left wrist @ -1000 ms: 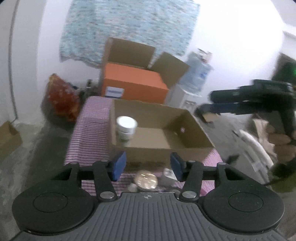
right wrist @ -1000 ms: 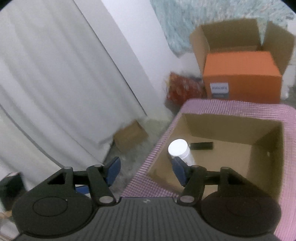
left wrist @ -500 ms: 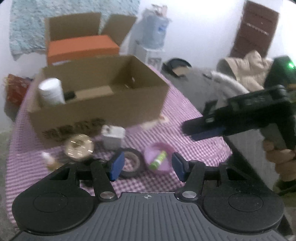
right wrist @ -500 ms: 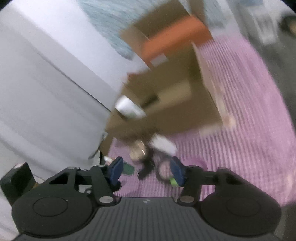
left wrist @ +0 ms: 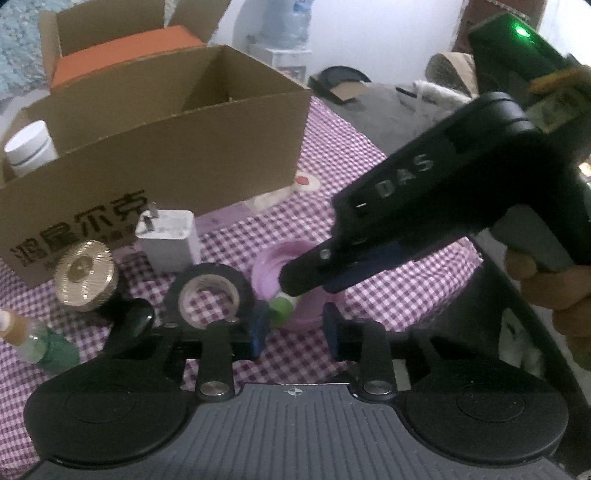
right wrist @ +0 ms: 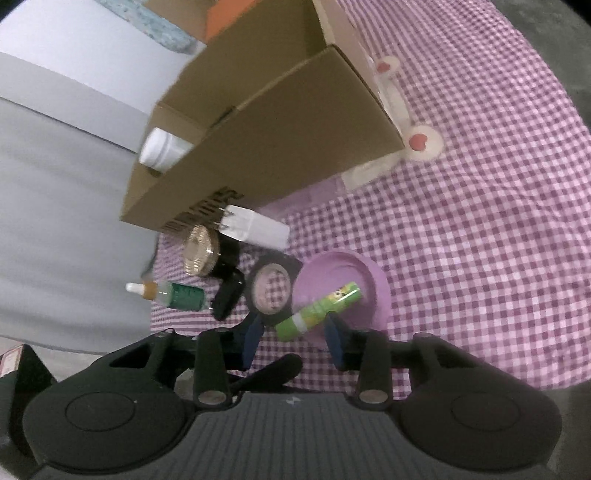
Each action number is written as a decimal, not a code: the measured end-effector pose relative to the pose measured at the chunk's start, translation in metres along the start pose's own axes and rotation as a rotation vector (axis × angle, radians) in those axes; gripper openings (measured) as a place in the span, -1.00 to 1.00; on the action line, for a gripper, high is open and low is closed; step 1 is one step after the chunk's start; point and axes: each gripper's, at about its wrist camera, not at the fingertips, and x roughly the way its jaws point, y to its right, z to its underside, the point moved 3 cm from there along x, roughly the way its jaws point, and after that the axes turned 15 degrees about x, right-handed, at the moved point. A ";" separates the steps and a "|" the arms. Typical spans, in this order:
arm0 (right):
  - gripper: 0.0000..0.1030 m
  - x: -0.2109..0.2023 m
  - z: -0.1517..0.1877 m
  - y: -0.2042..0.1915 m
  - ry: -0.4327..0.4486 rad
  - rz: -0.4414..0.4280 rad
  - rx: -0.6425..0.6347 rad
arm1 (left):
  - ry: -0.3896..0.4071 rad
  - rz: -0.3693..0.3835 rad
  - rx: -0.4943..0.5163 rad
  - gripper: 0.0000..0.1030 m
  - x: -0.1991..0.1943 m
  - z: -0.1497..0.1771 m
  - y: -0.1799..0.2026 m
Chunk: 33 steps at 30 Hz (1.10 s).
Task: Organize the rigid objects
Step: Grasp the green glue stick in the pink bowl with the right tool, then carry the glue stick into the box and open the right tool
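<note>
White wall [left wrist: 369, 33] behind, water dispenser jug [left wrist: 284, 18] against it. Grey floor [left wrist: 384, 110]. Pale curtain [right wrist: 55, 221] at the side. Table under purple gingham cloth [right wrist: 480, 221]. Dim indoor light.

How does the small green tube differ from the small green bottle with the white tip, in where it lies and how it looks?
The green tube lies across the purple dish, while the green bottle lies directly on the checked cloth. The green tube is bright lime with printing; the green bottle is darker green with a brown collar and white tip. The green tube is in front of the right gripper; the green bottle is off to one side. Both lie on their sides.
</note>
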 end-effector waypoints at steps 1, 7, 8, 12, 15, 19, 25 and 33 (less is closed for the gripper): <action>-0.23 0.003 -0.001 -0.001 -0.005 0.012 0.000 | -0.001 0.005 0.000 -0.47 0.001 0.000 0.001; -0.37 0.027 -0.011 -0.006 -0.021 0.075 0.004 | -0.002 0.019 -0.007 -0.59 0.005 -0.001 -0.001; -0.38 0.028 -0.013 -0.003 -0.022 0.082 0.008 | -0.002 0.022 -0.009 -0.60 0.005 -0.001 -0.001; -0.38 0.041 -0.018 0.000 -0.030 0.104 0.034 | 0.001 0.027 -0.007 -0.61 0.006 -0.003 -0.002; -0.40 0.054 -0.020 0.006 -0.040 0.110 0.062 | -0.006 0.031 -0.004 -0.62 0.010 -0.004 -0.002; -0.59 0.064 -0.019 0.012 -0.039 0.076 0.097 | -0.003 0.035 0.005 -0.63 0.011 -0.006 -0.001; -0.68 0.047 -0.012 0.011 0.005 0.052 0.088 | 0.014 0.030 0.019 -0.63 0.006 -0.009 0.001; -0.68 0.006 -0.001 0.002 0.068 0.000 0.057 | 0.069 0.006 0.042 -0.63 -0.022 -0.017 0.005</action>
